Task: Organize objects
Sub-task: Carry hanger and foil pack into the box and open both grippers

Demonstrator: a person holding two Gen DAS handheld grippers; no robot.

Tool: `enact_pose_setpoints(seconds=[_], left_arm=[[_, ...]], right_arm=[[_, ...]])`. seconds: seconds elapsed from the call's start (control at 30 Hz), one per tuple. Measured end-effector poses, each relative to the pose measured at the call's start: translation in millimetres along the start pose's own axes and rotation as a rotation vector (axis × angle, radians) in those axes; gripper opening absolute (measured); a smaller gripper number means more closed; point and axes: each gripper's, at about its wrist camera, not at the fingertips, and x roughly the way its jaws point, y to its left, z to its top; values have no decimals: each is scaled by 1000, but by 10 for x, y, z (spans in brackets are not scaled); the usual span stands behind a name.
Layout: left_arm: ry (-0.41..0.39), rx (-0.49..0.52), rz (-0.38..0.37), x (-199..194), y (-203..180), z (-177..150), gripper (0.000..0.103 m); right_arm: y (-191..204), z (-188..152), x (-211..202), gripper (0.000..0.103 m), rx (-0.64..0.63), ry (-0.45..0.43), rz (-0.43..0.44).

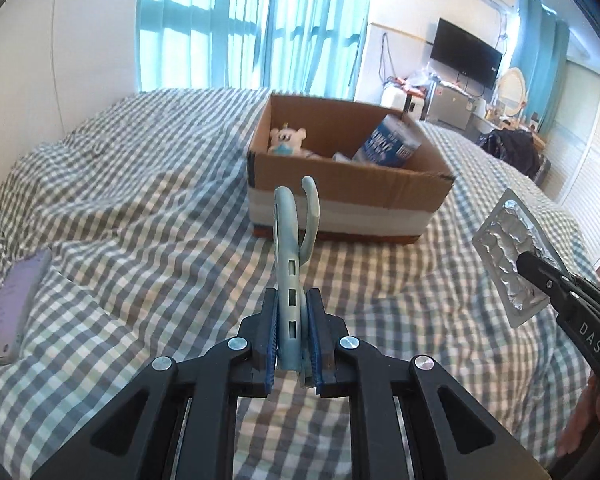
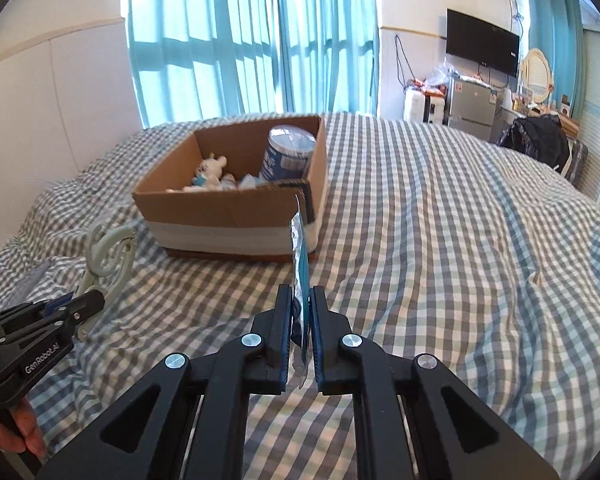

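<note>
My left gripper is shut on a pale blue plastic hook clip, held upright above the checked bed; it also shows in the right wrist view. My right gripper is shut on a silver blister pack, held edge-on; it shows flat in the left wrist view. An open cardboard box stands on the bed ahead of both grippers. Inside it lie a small white plush bear and a blue-and-white packet.
A checked grey-and-white bedspread covers the bed. A lilac flat case lies at the bed's left. Blue curtains, a wall television, a small fridge and a dark bag stand beyond the bed.
</note>
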Motion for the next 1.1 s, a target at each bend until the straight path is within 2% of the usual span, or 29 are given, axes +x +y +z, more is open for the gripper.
enact_pose_setpoints(seconds=[0.33,0.6,0.9,1.1], left_arm=[[-87,16,-24,-374,-141,163,13],[-137,30,-54,-429,-197,452,13],[-192,66,-68,-320,-278,957,13],[-202,73,-75,-22,-268,1335,13]], right_arm=[[115,90,-480,9,-19,-68,49],[125,320,-647,9,-5,-109,128],[202,878,-451,9,-39,-151,166],[258,1269,-101,9,-51,-161,188]])
